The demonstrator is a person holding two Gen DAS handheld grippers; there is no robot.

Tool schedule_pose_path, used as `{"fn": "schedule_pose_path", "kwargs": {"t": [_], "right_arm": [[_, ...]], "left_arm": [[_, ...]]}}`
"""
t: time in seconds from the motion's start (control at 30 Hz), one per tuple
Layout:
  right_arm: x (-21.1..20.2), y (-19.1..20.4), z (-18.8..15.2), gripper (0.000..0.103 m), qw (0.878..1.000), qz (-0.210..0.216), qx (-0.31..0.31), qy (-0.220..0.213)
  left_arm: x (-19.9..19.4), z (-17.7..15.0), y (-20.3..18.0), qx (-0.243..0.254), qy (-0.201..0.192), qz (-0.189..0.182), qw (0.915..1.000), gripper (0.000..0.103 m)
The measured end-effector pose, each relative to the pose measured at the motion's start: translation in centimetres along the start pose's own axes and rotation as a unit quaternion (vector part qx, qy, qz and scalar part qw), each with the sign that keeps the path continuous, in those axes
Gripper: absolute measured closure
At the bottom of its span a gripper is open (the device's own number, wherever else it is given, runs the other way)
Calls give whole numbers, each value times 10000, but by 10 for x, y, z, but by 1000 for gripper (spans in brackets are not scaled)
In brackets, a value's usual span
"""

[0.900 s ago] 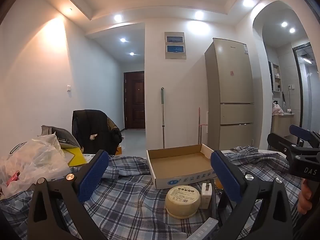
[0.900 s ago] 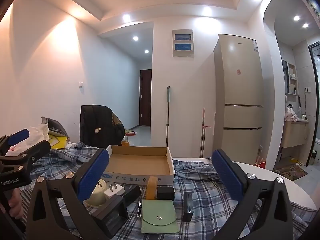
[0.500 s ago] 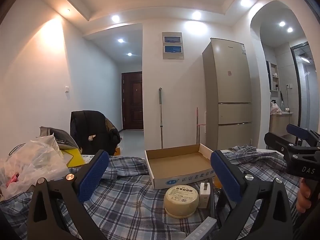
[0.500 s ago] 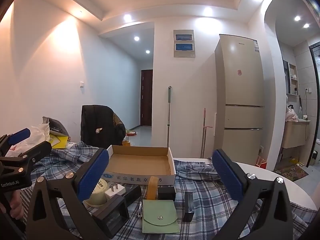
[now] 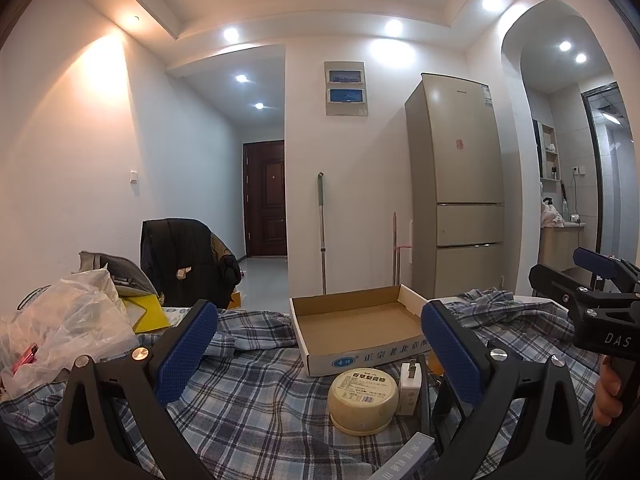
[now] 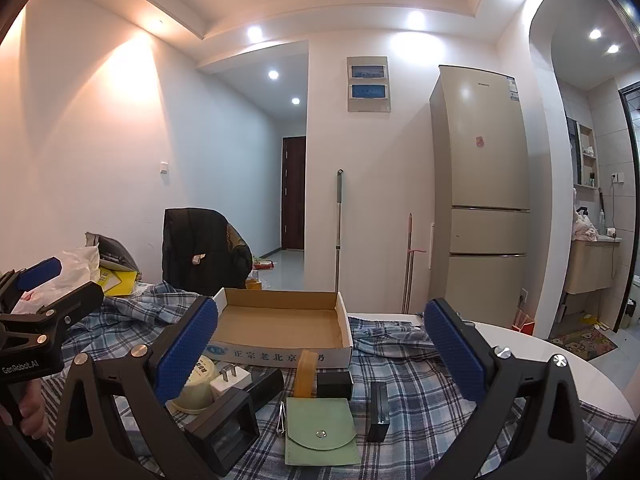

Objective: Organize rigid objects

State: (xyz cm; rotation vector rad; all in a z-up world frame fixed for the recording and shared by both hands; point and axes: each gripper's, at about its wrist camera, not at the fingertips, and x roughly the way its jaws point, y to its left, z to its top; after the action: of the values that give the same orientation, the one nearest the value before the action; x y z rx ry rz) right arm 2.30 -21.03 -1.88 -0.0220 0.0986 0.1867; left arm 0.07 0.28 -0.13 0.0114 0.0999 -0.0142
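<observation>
- Your left gripper and right gripper both have their jaws spread wide with nothing between the pads.
- The cardboard tray sits empty at centre frame on the plaid cloth; the loose items lie just in front of it.
- The round cream tin, lower centre of the left view, looks light but smooth; pinch it across its sides.
- The white plug looks stiff and small; take its body, not the prongs.
- The green pouch lies flat; catching an edge will likely be awkward.
- The black block looks rigid; squeeze its long faces.
</observation>
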Motion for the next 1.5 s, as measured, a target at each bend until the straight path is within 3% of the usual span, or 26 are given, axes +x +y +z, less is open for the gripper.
{"fn": "schedule_pose_path", "kwargs": {"t": [1.5], "right_arm": [[5,0,-2,0,9999,69,33,124]], "left_arm": [[1,0,-1,16,18,-2,10000,0]]}}
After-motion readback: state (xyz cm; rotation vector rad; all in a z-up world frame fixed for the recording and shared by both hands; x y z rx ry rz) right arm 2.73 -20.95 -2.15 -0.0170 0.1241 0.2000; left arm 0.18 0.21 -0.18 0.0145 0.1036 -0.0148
